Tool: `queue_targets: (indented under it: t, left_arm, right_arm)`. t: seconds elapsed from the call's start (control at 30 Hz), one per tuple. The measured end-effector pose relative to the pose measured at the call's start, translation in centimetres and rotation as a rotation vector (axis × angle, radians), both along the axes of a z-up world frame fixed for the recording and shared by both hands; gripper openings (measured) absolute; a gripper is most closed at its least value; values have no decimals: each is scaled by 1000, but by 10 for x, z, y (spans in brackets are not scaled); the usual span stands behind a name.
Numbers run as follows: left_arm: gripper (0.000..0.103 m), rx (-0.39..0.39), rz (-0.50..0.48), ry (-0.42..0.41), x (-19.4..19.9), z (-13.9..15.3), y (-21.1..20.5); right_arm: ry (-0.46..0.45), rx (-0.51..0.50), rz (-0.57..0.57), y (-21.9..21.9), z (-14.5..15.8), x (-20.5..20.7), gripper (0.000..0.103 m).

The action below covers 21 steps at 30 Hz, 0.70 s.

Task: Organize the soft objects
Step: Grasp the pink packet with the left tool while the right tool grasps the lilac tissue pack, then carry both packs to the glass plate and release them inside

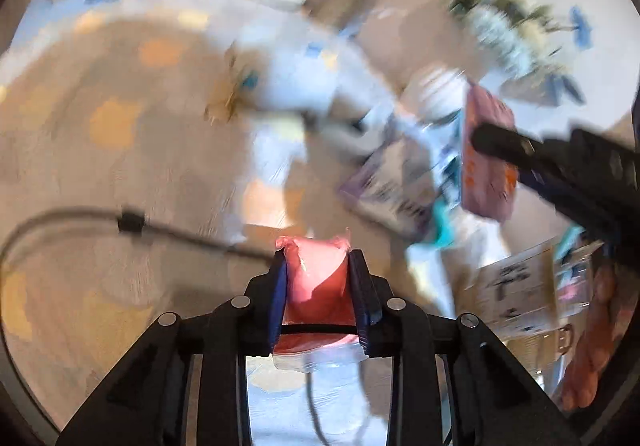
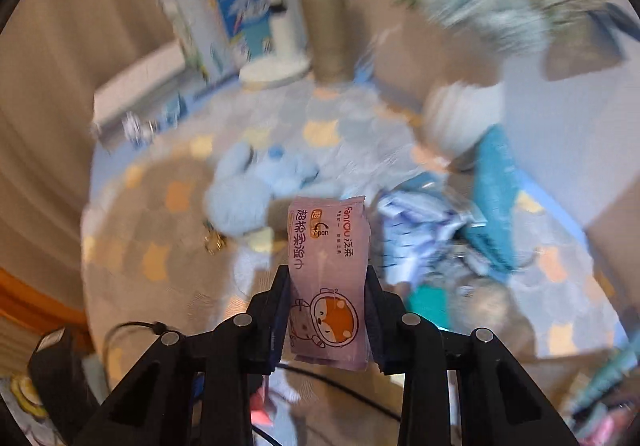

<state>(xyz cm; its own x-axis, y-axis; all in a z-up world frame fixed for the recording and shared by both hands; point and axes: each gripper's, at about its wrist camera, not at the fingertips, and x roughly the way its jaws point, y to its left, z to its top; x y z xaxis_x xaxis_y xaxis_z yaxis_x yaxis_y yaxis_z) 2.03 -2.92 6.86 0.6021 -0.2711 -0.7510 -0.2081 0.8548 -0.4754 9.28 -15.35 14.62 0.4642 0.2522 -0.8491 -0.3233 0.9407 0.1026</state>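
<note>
Between the left gripper's point(image 1: 318, 278) jaws sits a pink pack point(image 1: 316, 286), pinched at its middle so both ends stick out — a hold across the narrow waist that suits a squashy packet. The right gripper point(image 2: 328, 298) clamps a mauve tissue pack point(image 2: 328, 274) the same way, its printed face toward the camera and its top edge standing clear at 12 o'clock. From the left camera that same pack shows at 3 o'clock, gripped by the black fingers reaching in from the right. Below both lies a patterned mat point(image 2: 160, 230), and on it a blue plush toy point(image 2: 256, 185) at about 10 o'clock from the right gripper, with a loose heap of packets point(image 2: 424, 230) and a teal item point(image 2: 492, 197) at 2 o'clock. Both views are smeared, so finer detail is lost. My guess is that each hand carries its pack off toward some gathering spot — where that is cannot be told.
</note>
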Motion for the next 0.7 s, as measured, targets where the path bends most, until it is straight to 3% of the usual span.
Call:
queue_targets:
  t: [0.13,0.27,0.33,0.4,0.53,0.7]
  left_arm:
    - [26,-21,-9,-144,-5,42,9]
    - [26,122,-18,-328,-24,90,7]
    - [26,125,-41,-390,-23,109,1]
    - [26,85,-90,-419,-22,125,-5]
    - [26,98,-174,-490,-20,150,-41]
    - [26,50,-371,-553,-26,173,-99]
  right_arm:
    - [-101,93,-70,-28,45,-26,33]
    - [-207,167,-159,-63,85,-55,33]
    - [-264,171,-205,-84,101,-71,33]
    - [-308,164,-247,-103,114,-88,33]
    - [-375,156,-396,-161,136,-134,33]
    - [-438,80,-593,-217,147,-181,33]
